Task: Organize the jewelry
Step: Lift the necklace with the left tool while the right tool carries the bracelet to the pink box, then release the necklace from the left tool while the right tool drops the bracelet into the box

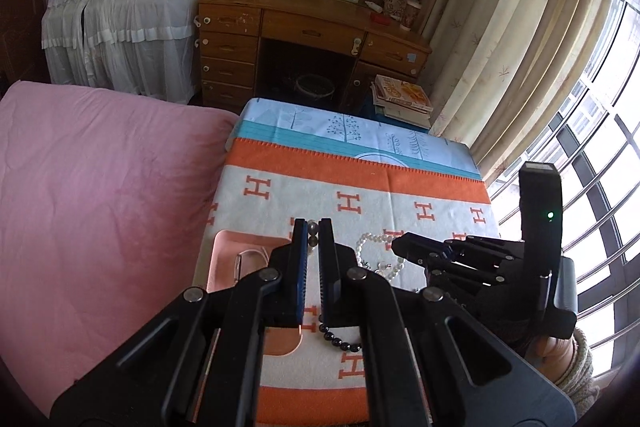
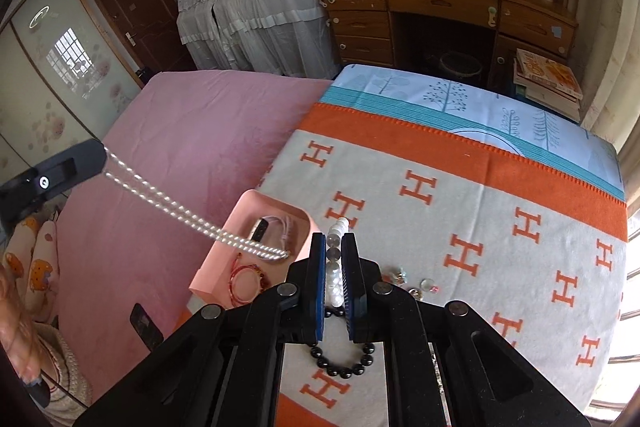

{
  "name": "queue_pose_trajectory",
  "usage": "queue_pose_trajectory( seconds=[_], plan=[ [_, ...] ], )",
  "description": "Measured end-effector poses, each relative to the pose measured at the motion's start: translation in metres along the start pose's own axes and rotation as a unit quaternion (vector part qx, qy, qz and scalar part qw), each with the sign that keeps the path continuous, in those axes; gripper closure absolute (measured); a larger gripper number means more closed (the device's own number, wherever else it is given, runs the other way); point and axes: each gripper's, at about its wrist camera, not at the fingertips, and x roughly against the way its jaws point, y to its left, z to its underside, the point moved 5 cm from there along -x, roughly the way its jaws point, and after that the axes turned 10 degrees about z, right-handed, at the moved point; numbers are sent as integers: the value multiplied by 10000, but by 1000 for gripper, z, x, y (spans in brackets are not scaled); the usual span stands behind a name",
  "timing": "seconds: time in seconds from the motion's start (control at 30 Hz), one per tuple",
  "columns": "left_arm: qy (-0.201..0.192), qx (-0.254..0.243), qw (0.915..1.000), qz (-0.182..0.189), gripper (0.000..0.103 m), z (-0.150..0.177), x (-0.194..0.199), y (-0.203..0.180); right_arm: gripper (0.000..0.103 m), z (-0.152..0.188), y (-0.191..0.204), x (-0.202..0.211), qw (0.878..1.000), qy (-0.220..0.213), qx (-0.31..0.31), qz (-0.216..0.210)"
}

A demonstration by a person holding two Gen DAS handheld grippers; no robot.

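My left gripper (image 1: 313, 227) is shut on a silver bead chain (image 2: 180, 211); the right wrist view shows the chain stretched from the left gripper (image 2: 105, 158) down into the pink tray (image 2: 208, 269). My right gripper (image 2: 334, 241) is shut on a pale bead bracelet (image 2: 335, 259) and holds it above the blanket; it shows in the left wrist view (image 1: 396, 247) with white beads (image 1: 372, 241) beside it. A black bead bracelet (image 2: 344, 367) lies on the blanket under the right gripper. The tray holds a red cord bracelet (image 2: 246, 283) and a white band (image 2: 276, 227).
An orange-and-white H-pattern blanket (image 2: 480, 227) covers the table. Small glassy trinkets (image 2: 424, 285) lie right of the right gripper. A pink bed (image 2: 192, 131) lies to the left. A wooden desk (image 1: 312, 35) stands beyond, with a window (image 1: 600, 147) at the right.
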Motion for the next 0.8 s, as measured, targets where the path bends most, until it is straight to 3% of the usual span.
queue_pose_trajectory(
  seconds=[0.13,0.53,0.8],
  plan=[
    [33,34,9999,-114,100,24,-8,25,95,2,32,-11,9999,35,139,-8],
    [508,470,9976,35,100,99,-57,89,95,12,101,-68,9978,406,529,54],
    [577,607,9948,-581,100,137,-97,133,95,22,138,-105,9953,661,709,-8]
  ],
)
